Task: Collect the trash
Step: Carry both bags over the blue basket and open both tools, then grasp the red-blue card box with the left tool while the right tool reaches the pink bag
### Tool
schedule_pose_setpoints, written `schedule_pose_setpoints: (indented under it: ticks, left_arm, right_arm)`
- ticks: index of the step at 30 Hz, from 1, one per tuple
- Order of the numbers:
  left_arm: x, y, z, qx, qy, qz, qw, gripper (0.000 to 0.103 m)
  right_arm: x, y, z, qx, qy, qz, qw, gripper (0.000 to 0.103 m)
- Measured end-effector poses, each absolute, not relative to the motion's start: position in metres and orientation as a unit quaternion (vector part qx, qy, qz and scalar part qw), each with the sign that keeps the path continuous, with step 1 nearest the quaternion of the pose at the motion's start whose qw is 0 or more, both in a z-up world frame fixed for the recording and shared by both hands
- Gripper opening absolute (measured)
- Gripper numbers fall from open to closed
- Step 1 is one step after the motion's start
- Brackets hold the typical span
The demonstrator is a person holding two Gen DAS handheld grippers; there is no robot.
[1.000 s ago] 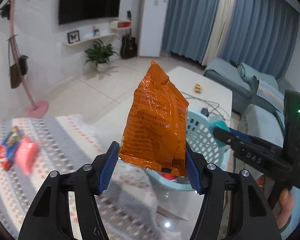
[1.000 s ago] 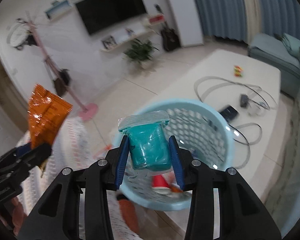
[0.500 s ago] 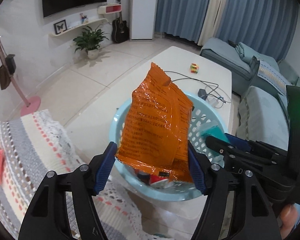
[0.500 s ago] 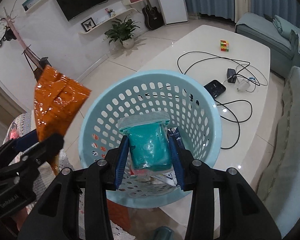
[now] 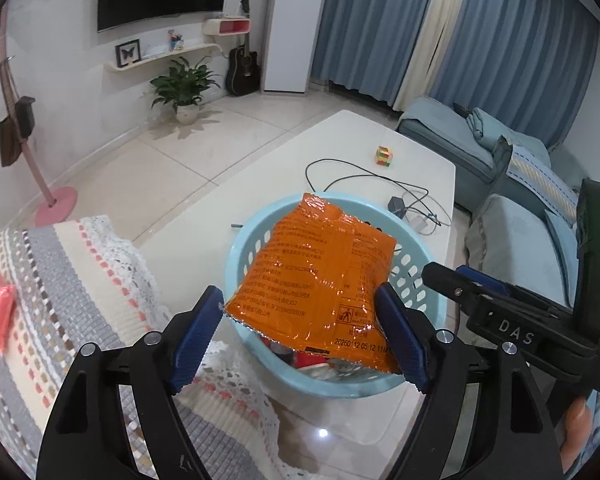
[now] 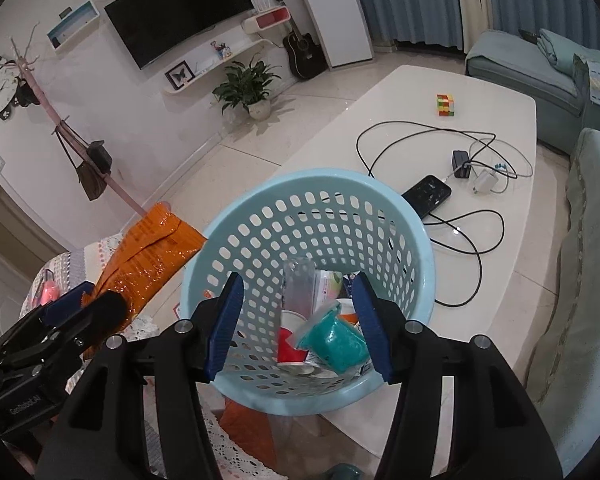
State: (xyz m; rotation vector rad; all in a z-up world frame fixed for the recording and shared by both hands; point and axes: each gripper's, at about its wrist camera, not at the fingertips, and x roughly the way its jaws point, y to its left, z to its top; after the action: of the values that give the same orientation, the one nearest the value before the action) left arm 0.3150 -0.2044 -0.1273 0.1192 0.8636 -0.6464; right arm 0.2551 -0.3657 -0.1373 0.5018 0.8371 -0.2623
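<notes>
One crinkly orange foil packet (image 5: 320, 276) sits between the opening left gripper (image 5: 300, 336); right gripper (image 6: 300, 324) spreads empty above one perforated plastic basket (image 6: 228, 232), teal pouch (image 6: 336, 340) inside

Long white glossy table (image 6: 512, 128) in the middle of the room. On it — round light-blue perforated plastic basket (image 6: 256, 220) at the near end, close to the edge. Just beyond the basket, black smartphone (image 6: 427, 196), touching tangled black cables (image 6: 416, 130). Small black adapter (image 6: 461, 159) and white charger plug (image 6: 485, 182) side by side. Farther back, well apart — multicoloured puzzle cube (image 6: 445, 105).
</notes>
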Motion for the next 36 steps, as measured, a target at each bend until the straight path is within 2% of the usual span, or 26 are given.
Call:
schedule_pose_setpoints:
  ticks: [13, 20, 26, 30, 36]
  left_arm:
    - [0.324, -0.209, -0.129, 0.037, 0.420, -0.305, 0.854, 0.078]
    - [0.314, -0.184, -0.121, 0.018, 0.416, -0.304, 0.857, 0.078]
    - [0.297, -0.137, -0.090, 0.012, 0.373, -0.290, 0.881, 0.081]
    - [0.295, -0.085, -0.070, -0.007, 0.345, -0.275, 0.897, 0.085]
    - [0.311, 0.002, -0.054, -0.010, 0.326, -0.206, 0.922, 0.086]
  right_arm:
    - [0.239, -0.368, -0.112, 0.236, 0.379, -0.132, 0.885, 0.053]
    - [0.238, -0.365, -0.110, 0.237, 0.379, -0.127, 0.886, 0.053]
    - [0.248, -0.322, -0.084, 0.194, 0.357, -0.083, 0.910, 0.053]
    - [0.260, -0.272, -0.061, 0.141, 0.338, -0.040, 0.930, 0.058]
    - [0.295, -0.195, -0.053, 0.112, 0.349, 0.036, 0.930, 0.058]
